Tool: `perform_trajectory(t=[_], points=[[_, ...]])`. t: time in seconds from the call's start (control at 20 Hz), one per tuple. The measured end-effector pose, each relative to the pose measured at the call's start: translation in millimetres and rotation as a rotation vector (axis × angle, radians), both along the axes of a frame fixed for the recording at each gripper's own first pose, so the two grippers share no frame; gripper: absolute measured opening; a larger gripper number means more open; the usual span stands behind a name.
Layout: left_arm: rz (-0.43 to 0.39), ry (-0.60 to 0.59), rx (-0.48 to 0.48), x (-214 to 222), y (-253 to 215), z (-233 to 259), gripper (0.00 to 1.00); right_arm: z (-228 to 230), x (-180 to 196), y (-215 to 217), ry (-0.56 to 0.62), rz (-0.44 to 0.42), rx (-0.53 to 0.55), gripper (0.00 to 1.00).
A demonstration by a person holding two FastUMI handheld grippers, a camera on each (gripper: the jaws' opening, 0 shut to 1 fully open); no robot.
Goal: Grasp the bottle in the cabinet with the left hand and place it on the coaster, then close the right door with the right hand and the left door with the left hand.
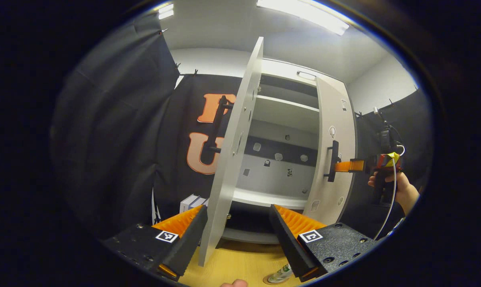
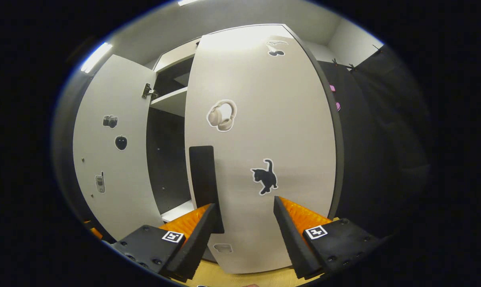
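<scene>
Cabinet stands with both doors partly open. Left gripper has its jaws spread, straddling the edge of the left door. Right gripper, jaws also spread, sits at the right door, its tip against the handle. Bottle stands on the coaster on the table.

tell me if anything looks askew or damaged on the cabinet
Nothing looks damaged or spilled. Both doors hang partly open: the left door stands between the left claw's open fingers, and the right claw, also open, is at the right door by its handle.
</scene>
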State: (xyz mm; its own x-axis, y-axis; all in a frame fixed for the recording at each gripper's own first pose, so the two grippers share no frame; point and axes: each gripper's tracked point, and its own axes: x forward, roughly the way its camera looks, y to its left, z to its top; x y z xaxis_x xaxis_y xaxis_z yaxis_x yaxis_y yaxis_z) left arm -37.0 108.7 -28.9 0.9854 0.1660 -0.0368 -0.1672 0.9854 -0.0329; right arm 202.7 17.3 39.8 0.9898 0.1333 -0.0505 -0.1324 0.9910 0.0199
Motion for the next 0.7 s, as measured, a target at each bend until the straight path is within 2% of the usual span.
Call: perform_trajectory(t=[0.2, 0.55, 0.7], points=[[0.032, -0.008, 0.003, -4.0, 8.7, 6.8, 0.95, 1.6, 8.5, 2.6, -0.018, -0.020, -0.074, 0.94], [0.094, -0.020, 0.025, -21.1, 32.8, 18.4, 0.95, -0.4, 9.2, 5.0, -0.015, -0.006, -0.041, 0.95], [0.136, -0.027, 0.030, -29.7, 46.7, 23.3, 0.95, -5.3, 0.9, -5.7, -0.017, -0.030, -0.083, 0.95]])
